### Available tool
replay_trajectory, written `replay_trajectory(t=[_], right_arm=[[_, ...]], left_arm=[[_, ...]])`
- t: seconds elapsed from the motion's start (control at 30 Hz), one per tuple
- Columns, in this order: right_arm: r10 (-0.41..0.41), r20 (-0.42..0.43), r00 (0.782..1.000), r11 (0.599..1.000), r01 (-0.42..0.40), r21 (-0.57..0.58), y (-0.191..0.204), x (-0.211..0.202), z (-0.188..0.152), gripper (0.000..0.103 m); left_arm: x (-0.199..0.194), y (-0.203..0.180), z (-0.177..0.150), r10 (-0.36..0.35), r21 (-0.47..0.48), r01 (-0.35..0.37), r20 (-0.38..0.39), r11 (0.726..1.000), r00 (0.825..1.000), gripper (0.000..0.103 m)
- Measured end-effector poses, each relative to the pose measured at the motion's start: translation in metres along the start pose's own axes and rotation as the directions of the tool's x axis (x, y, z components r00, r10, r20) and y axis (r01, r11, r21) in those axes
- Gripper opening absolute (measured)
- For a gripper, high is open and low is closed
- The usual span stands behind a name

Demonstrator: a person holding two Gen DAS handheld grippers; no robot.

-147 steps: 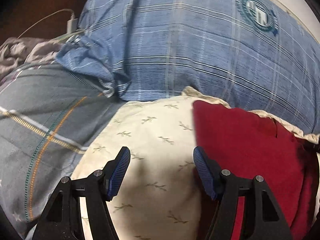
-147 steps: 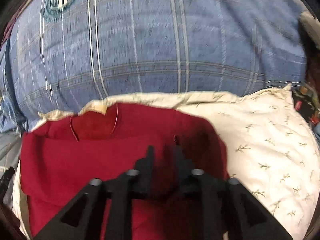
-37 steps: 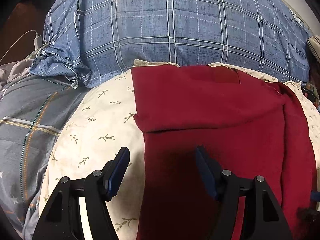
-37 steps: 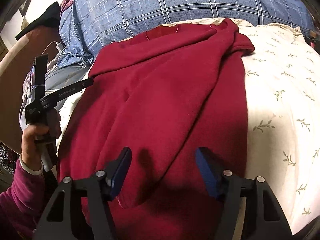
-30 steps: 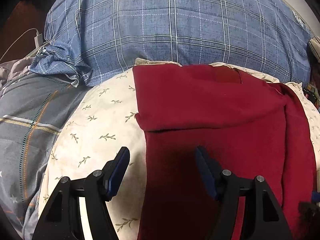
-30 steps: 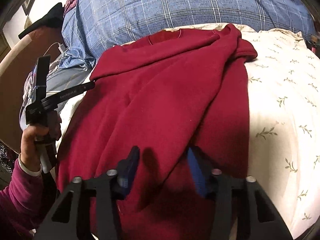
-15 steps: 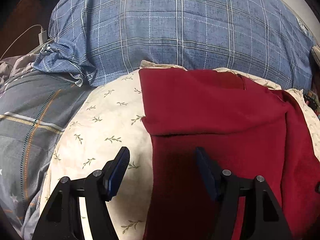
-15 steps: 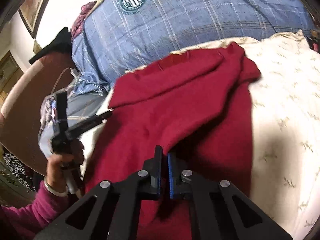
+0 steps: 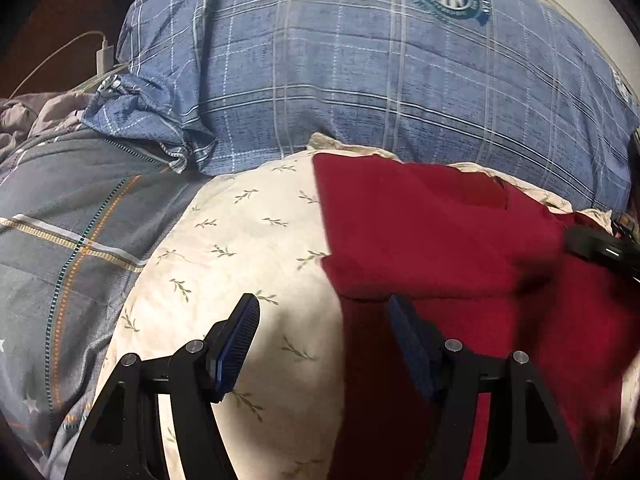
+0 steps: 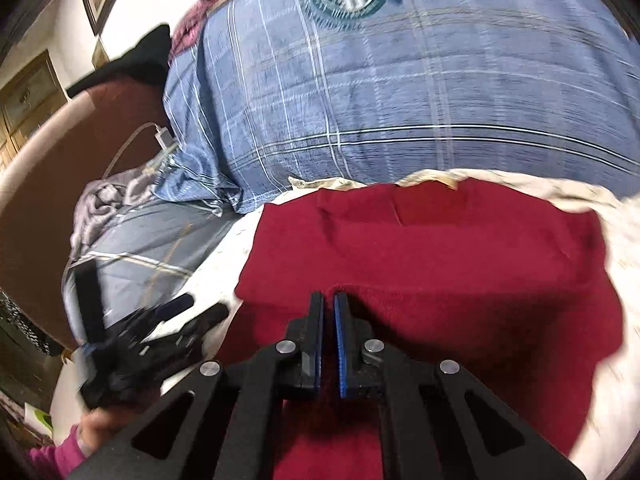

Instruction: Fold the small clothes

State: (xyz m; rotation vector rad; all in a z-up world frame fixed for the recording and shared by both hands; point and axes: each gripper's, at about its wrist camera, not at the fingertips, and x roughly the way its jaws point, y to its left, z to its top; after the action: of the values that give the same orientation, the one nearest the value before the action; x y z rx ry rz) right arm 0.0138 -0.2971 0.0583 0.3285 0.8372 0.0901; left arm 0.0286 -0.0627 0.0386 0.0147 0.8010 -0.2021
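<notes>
Right gripper (image 10: pixel 328 300) pressed together, pinching fold of soft dark-red knit garment (image 10: pixel 460 248), raised edge bunched at tips. Left gripper (image 9: pixel 324 320) spread, empty, straddling garment's left edge: one pad over cream leaf-print pillow (image 9: pixel 240 240), other over red cloth. Garment lies on pillow, ahead and right of left gripper, long axis running near to far, neckline at far end against blue plaid quilted bedding (image 9: pixel 360 80). Right gripper nearer pinched layer; judged mid-fold. Fabric limp, thick, matte.

red garment (image 9: pixel 440 232), blue plaid pillow (image 9: pixel 340 80)
</notes>
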Motion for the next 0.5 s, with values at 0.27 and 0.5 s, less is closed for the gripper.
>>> replay_trajectory(t=[0.27, 0.5], right_arm=[[0.09, -0.071, 0.993, 0.982, -0.077, 0.173, -0.031, 0.065, 0.014, 0.023], [0.121, 0.01, 0.993, 0.984, -0.121, 0.13, -0.043, 0.002, 0.007, 0.052]], left_arm=[[0.017, 0.021, 0.013, -0.003, -0.078, 0.002, -0.01, 0.997, 1.0, 0.066], [0.015, 0.026, 0.011, -0.04, -0.095, 0.04, -0.005, 0.995, 0.999, 0.066]])
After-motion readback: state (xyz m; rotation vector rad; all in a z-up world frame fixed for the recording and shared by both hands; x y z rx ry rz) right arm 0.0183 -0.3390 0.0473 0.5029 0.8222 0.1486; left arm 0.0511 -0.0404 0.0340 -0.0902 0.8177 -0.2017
